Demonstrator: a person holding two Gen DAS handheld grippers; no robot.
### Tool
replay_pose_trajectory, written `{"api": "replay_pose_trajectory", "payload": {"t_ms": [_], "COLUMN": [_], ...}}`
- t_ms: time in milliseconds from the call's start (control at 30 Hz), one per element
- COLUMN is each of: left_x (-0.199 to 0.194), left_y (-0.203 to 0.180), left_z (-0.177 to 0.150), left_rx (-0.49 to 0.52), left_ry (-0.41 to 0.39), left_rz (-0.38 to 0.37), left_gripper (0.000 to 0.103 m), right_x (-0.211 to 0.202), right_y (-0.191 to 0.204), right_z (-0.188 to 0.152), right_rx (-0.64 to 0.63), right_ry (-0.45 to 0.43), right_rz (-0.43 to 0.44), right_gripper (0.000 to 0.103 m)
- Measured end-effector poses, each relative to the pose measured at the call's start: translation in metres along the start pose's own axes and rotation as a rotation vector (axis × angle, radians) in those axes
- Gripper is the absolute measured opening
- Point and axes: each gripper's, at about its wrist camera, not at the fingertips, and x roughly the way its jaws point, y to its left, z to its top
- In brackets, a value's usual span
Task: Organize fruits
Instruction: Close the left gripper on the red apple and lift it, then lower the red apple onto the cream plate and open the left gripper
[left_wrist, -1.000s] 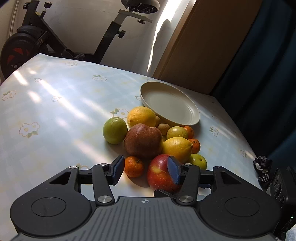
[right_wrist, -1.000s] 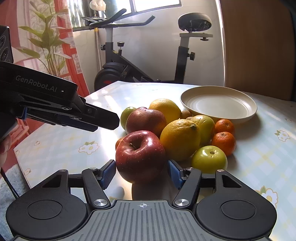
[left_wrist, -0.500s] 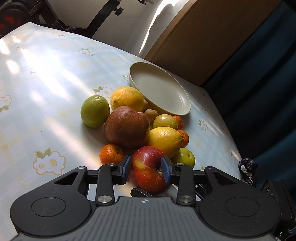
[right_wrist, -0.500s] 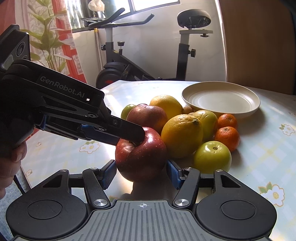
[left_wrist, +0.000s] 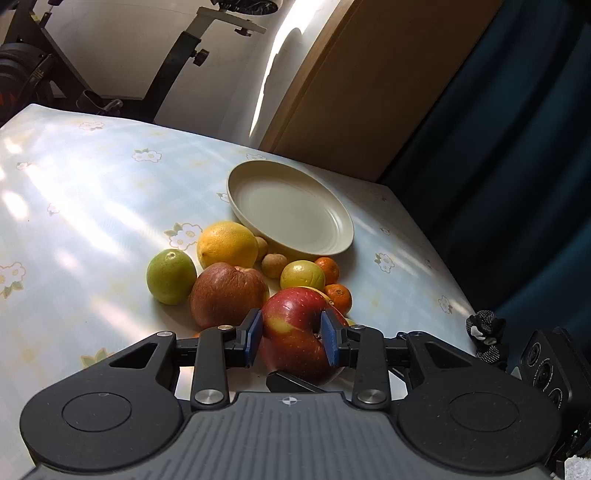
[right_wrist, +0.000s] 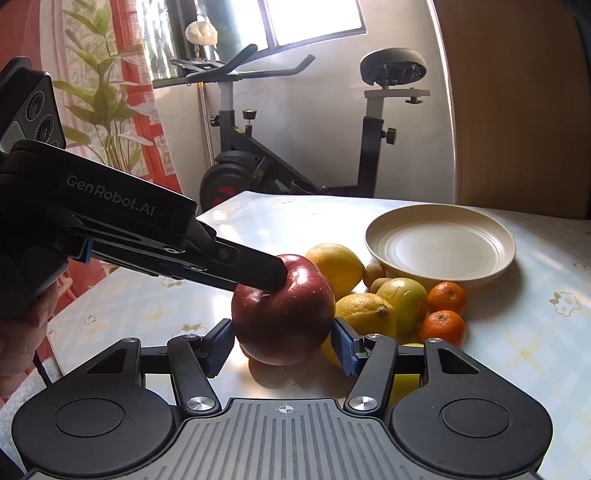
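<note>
A red apple (left_wrist: 295, 325) (right_wrist: 282, 310) is held just above the flowered table (left_wrist: 92, 192). My left gripper (left_wrist: 292, 341) is shut on it, one pad set in the stem dimple. Seen from the right wrist, one of the left gripper's fingers (right_wrist: 258, 273) reaches in from the left onto the apple's top. My right gripper (right_wrist: 282, 349) has its blue pads against the apple's two lower sides. Behind it lie a russet apple (left_wrist: 229, 295), a green citrus (left_wrist: 171, 277), a lemon (right_wrist: 365, 314) and two tangerines (right_wrist: 445, 312). An empty cream plate (left_wrist: 288, 210) (right_wrist: 439, 243) stands beyond the pile.
An exercise bike (right_wrist: 295, 166) stands past the table's far edge, with a plant (right_wrist: 107, 110) at the left. A wooden panel (left_wrist: 369, 92) and dark curtain (left_wrist: 517, 166) close the right side. A person's hand (right_wrist: 22, 332) holds the left gripper.
The left gripper came in over the pile and closed on the red apple. Both grippers then rose a little with the apple between them.
</note>
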Motion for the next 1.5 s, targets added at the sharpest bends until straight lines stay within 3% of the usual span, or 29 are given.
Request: {"api": "replay_pose_trajectory", "payload": {"t_ms": [333,533,1067,1267,1500], "left_x": [0.004,0.034,0.159,0.19,0.197], "left_y": [-0.026,-0.024,0.039,0.06,0.065], "left_z": [0.072,0.107,0.181,0.189,0.186], "left_rx": [0.089,0.1,0.03,-0.001,0.014], "left_ry": [-0.078,-0.059,0.126,0.168,0.178], "left_rz": [-0.048,-0.042,-0.022,-0.009,0.004], "left_gripper": [0.037,0.037,0.037,0.037,0.037], "right_x": [0.005,0.037,0.162,0.193,0.207], "right_y": [-0.043,-0.073,-0.151,-0.164,-0.17], "right_z": [0.08,0.102,0.118,0.113,0.11], "right_rx": [-0.007,-0.036,0.007,0.013,0.021], "right_ry": [-0.032,-0.001,0.194,0.239,0.264], "right_rz": [0.014,0.021,0.035,0.046,0.061], "right_gripper": [0.054,0.054,0.054,0.054,0.054]}}
